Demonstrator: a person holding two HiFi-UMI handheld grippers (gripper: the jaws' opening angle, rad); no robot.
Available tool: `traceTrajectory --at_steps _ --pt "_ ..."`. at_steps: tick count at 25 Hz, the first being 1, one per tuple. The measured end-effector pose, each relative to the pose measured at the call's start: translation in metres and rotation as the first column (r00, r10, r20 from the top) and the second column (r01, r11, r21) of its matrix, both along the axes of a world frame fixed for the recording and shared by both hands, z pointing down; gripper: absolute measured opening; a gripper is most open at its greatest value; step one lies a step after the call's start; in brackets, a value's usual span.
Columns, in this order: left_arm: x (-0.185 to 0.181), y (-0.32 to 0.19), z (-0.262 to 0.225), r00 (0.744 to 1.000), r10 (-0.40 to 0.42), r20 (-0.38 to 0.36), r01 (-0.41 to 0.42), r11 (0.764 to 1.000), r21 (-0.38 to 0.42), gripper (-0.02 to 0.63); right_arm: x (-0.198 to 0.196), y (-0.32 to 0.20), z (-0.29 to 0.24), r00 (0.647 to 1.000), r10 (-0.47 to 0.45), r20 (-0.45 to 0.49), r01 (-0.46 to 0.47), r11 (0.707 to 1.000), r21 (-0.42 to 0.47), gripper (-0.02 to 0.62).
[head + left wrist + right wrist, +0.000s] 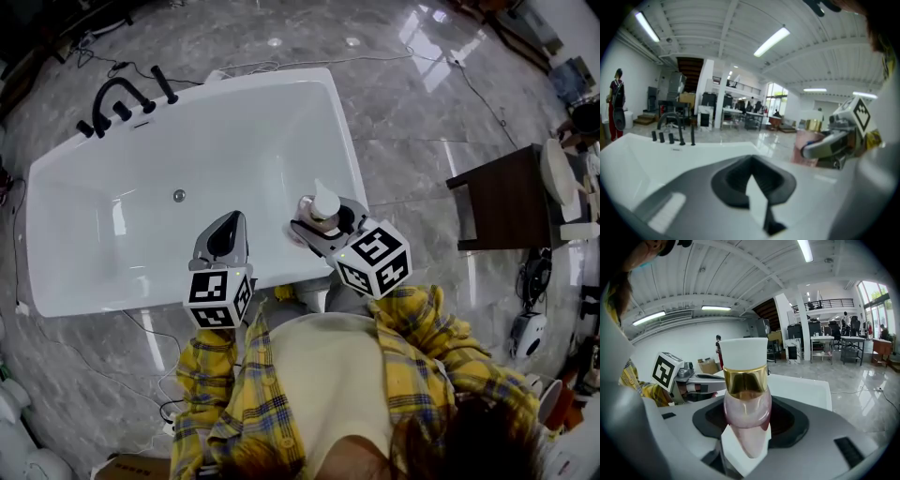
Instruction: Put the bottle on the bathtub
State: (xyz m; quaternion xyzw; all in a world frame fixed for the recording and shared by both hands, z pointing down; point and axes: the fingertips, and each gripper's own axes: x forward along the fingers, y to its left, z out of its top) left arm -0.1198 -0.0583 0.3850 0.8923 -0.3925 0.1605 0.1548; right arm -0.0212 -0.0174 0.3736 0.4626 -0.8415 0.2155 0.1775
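At the far left corner of the white bathtub (281, 103) stands a black faucet set (122, 98), with the drain (178, 196) lying in the bare basin to its right. Nearer the person, the left tool (229, 223) hangs over the tub's near rim with its jaws brought together and nothing between them. Just to its right, the right tool (319, 223) is clamped on the bottle (325, 202), a pink one with a gold collar and a white cap. The bottle is upright between the white jaws, over the near right corner of the rim. Whether its base touches the rim cannot be told from here. Well off to the right, a dark table (502, 202) stands on the marble floor, apart from all this. The main risk seems to be the landing spot. The rim looks narrow and glossy, so a bottle let go off-centre or leaning could slide into the basin or tip outward onto the floor. The jaws hold the rounded lower body, so opening them unevenly might nudge the bottle over.
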Motion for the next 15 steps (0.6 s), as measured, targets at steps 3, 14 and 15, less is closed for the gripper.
traceTrajectory --at_steps 3,14,15 --pt "0.012 -0.01 0.002 1.0 -0.027 0.014 0.027 1.0 0.002 0.006 0.01 -0.011 0.0 0.999 -0.034 0.001 0.034 0.999 -0.001 0.229" --pt "0.089 -0.046 0.022 0.996 -0.082 0.018 0.084 0.994 -0.07 0.005 0.074 -0.063 0.006 0.99 -0.141 0.002 0.141 0.99 -0.029 0.229" --pt "0.095 -0.05 0.024 0.996 -0.085 0.018 0.086 0.993 -0.076 0.005 0.08 -0.069 0.007 0.989 -0.146 -0.001 0.146 0.989 -0.03 0.229"
